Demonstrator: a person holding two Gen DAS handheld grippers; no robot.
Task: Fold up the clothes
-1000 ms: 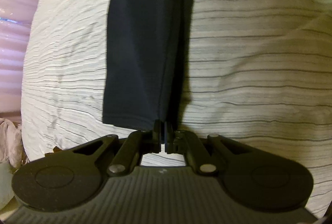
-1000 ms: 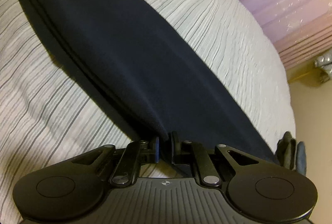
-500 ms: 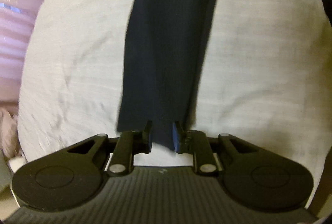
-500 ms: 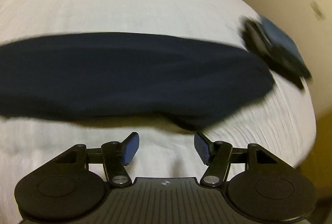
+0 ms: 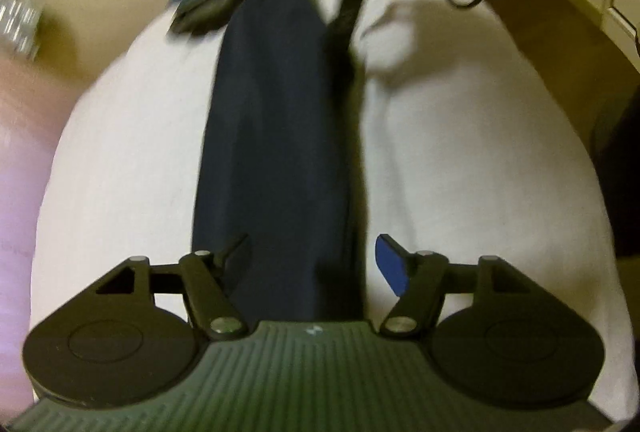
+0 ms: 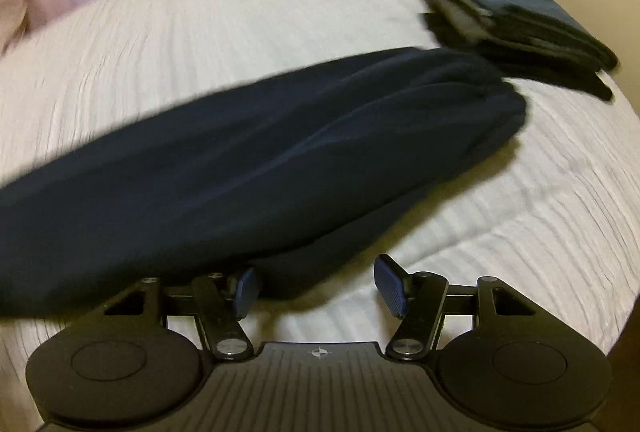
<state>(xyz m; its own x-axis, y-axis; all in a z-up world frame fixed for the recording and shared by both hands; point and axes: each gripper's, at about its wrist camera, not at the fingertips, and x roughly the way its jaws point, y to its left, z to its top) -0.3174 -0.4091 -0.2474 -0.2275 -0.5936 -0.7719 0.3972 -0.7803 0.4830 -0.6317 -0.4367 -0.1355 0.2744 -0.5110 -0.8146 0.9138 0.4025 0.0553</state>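
1. The left claw (image 5: 314, 264) is opening, its jaws apart with nothing pinched; a second ago it was clenched on the cloth.
2. The long, soft navy garment (image 6: 260, 160) lies flat on the ribbed white bed (image 6: 200, 16).
3. The right claw (image 6: 318, 290) has let go too.
4. Folded dark clothes (image 6: 520, 28) sit stacked at the bed's far corner.

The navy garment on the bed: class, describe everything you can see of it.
The navy garment is dark, soft-looking cloth folded into a long narrow strip with lengthwise creases. It lies flat on the white ribbed bedcover. One rounded end stops beside a stack of folded clothes; whether they touch is unclear. Neither tool grips it: the right tool is open at its edge, and the left tool's jaws are opening over it.
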